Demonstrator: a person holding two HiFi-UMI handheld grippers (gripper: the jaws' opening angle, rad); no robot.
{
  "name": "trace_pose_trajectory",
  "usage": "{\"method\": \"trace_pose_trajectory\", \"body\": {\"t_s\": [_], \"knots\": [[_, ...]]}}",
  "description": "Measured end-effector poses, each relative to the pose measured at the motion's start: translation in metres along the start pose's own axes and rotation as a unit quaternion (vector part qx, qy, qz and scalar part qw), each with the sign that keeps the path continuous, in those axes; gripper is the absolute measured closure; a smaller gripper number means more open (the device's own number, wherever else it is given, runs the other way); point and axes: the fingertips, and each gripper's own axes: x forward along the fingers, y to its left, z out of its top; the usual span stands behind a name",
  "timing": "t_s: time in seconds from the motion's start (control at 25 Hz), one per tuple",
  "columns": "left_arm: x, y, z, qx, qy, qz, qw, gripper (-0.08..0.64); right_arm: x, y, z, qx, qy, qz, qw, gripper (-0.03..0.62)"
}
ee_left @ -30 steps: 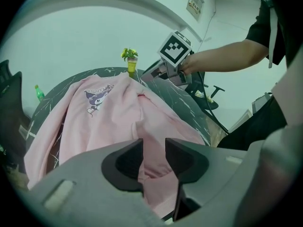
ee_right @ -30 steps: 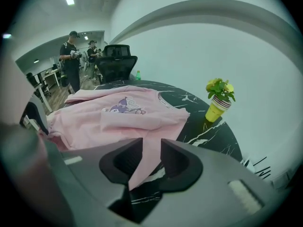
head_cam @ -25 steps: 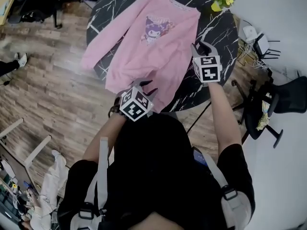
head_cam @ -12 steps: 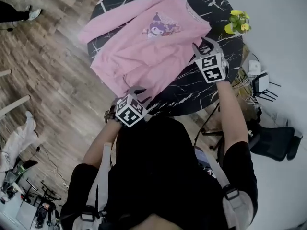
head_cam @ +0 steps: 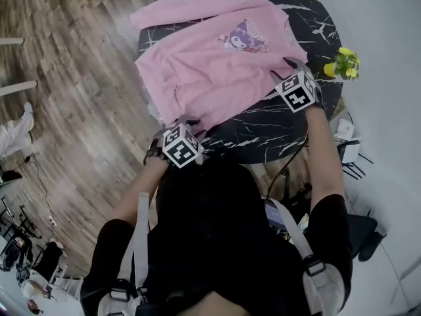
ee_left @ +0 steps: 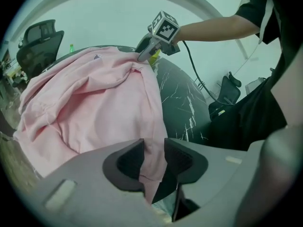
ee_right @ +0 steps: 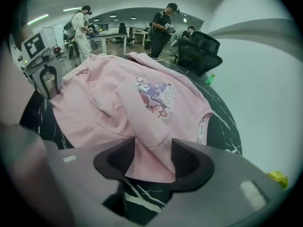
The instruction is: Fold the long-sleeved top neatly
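- Plainly, the long-sleeved top is soft, light knit. It drapes and wrinkles easily, and nothing in it can break. It lies spread, print up, across the black marble table, with its left side drooping over the table's left edge.
- I judge the best holds to be hem corners, cuffs and shoulder seams, where doubled cloth gives my pads some bite. A single layer would likely stretch and skew.
- My left gripper pinches the near hem, the cloth squeezed between its jaws.
- My right gripper, at the top's right side, has jaws that have just been opening. A pink fold lies loose between them, unpressed.
- A yellow plant stands just right of that gripper, so wide sweeps need care.
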Motion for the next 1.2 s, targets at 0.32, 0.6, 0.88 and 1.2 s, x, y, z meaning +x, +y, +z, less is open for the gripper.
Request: {"method": "trace_pose_trajectory", "body": {"t_s": [0.32,0.6,0.88,1.2], "knots": [[0.0,-0.013,0.003,0.031,0.016,-0.016,0.9993,0.54,-0.013,-0.002,-0.016,-0.018,0.007,-0.034,0.999,0.554],[-0.005,-0.025,0.004,0.048,0.039,-0.043,0.9972,0.54,-0.039,0.001,-0.075,-0.004,0.031,-0.032,0.999,0.554],[0.005,-0.038,-0.004,0.075,0.063,-0.034,0.9946,0.538,-0.047,0.018,-0.117,-0.001,0.041,-0.009,0.999,0.554],[0.007,-0.042,-0.011,0.056,0.064,-0.032,0.9959,0.523,-0.052,0.036,-0.146,-0.005,0.044,0.007,0.999,0.552]]}}
